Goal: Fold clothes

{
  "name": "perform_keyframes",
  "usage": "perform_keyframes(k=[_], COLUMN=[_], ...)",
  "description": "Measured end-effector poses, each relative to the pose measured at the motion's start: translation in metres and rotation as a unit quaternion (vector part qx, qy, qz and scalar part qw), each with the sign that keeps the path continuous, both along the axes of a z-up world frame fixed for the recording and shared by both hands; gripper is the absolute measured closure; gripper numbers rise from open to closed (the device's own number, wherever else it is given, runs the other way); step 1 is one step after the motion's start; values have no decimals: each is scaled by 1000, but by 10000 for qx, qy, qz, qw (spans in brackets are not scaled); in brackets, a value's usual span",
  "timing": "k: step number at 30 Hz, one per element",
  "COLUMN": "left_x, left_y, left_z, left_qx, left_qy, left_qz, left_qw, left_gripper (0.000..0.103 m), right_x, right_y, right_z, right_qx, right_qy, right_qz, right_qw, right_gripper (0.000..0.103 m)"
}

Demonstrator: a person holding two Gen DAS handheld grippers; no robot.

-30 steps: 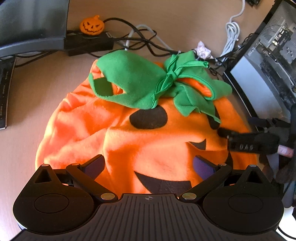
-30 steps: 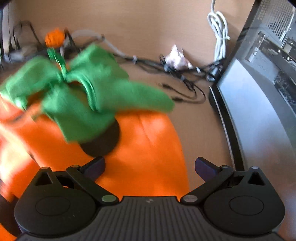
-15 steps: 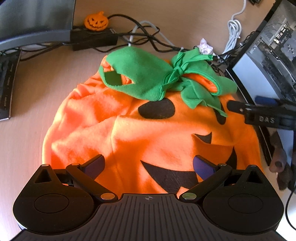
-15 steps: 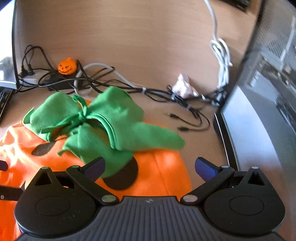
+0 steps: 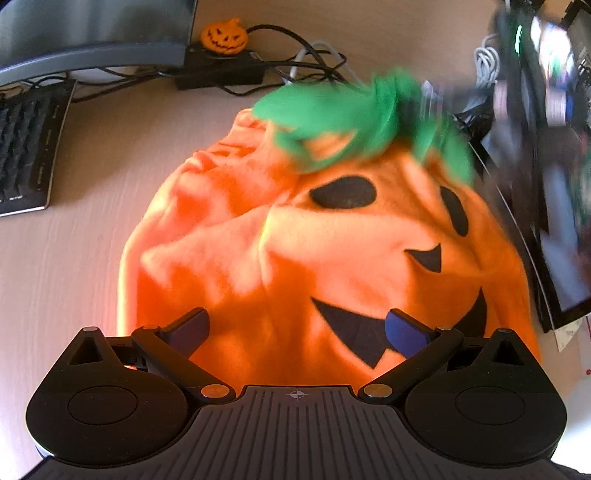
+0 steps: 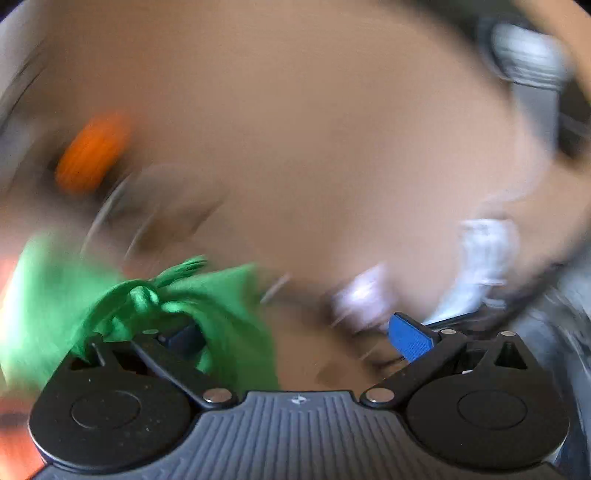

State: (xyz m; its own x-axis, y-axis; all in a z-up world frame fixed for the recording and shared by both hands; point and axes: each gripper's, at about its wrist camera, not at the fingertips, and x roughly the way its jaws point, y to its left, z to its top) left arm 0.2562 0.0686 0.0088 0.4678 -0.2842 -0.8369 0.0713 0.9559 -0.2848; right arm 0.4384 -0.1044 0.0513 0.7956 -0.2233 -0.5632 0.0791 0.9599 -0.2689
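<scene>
Across the middle of the wooden desk [image 5: 92, 177] the orange pumpkin costume [image 5: 332, 258] lies face up, rumpled, with no fold made yet as far as I can judge. My left gripper [image 5: 295, 328] hangs spread over its near hem; my right gripper [image 6: 295, 332], spread too, brushes the green collar [image 6: 155, 295]. A keyboard [image 5: 26, 147], cables [image 5: 295, 62] and a toy pumpkin [image 5: 223, 35] crowd the far edge.

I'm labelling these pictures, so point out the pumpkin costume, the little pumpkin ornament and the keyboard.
pumpkin costume [image 5: 332, 258], left wrist view, orange front
pumpkin ornament [image 5: 224, 34], left wrist view, carved face
keyboard [image 5: 26, 147], left wrist view, keys
</scene>
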Motion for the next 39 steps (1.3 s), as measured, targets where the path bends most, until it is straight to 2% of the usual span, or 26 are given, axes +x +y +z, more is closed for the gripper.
perform_keyframes(k=[1, 2, 7, 11, 14, 17, 21, 25, 29, 32, 36, 39], left_x=[0, 1, 8, 15, 15, 11, 6, -4, -25, -39, -44, -41], left_y=[0, -1, -6, -17, -27, -36, -38, -35, -31, -20, -3, 4], left_z=[1, 1, 0, -1, -4, -9, -15, -15, -16, -16, -15, -9], left_qx=[-14, -29, -89, -11, 23, 99, 168, 100, 108, -76, -481, -574], left_qy=[-14, -28, -65, -84, -42, 9, 91, 162, 175, 239, 343, 337], left_qz=[-16, -32, -133, -386, -637, -898, -993, -1163, -1364, -1338, -1040, -863], left_qw=[10000, 10000, 9999, 9992, 9980, 9959, 9949, 9930, 9904, 9907, 9928, 9940], left_gripper=[0, 0, 0, 0, 0, 0, 0, 0, 0, 0, 0, 0], right_x=[-1, -5, -36, -69, -84, -87, -76, -49, -19, -9, -34, -71], right_y=[-12, -18, -17, -17, -17, -13, -5, -7, -12, -10, -3, -4], right_z=[14, 22, 6, -20, -40, -63, -84, -91, -91, -88, -67, -53], right_qx=[561, 833, 590, 967, 1049, 948, 794, 1024, 985, 940, 1006, 942], right_qy=[-119, -164, 66, 476, 749, 1190, 1600, 1852, 1729, 1585, 1204, 1024], right_qz=[-61, 4, 247, 283, 331, 513, 643, 373, -177, -393, -152, 106], right_qw=[9983, 9964, 9979, 9938, 9911, 9870, 9818, 9766, 9798, 9821, 9875, 9902], right_gripper=[0, 0, 0, 0, 0, 0, 0, 0, 0, 0, 0, 0])
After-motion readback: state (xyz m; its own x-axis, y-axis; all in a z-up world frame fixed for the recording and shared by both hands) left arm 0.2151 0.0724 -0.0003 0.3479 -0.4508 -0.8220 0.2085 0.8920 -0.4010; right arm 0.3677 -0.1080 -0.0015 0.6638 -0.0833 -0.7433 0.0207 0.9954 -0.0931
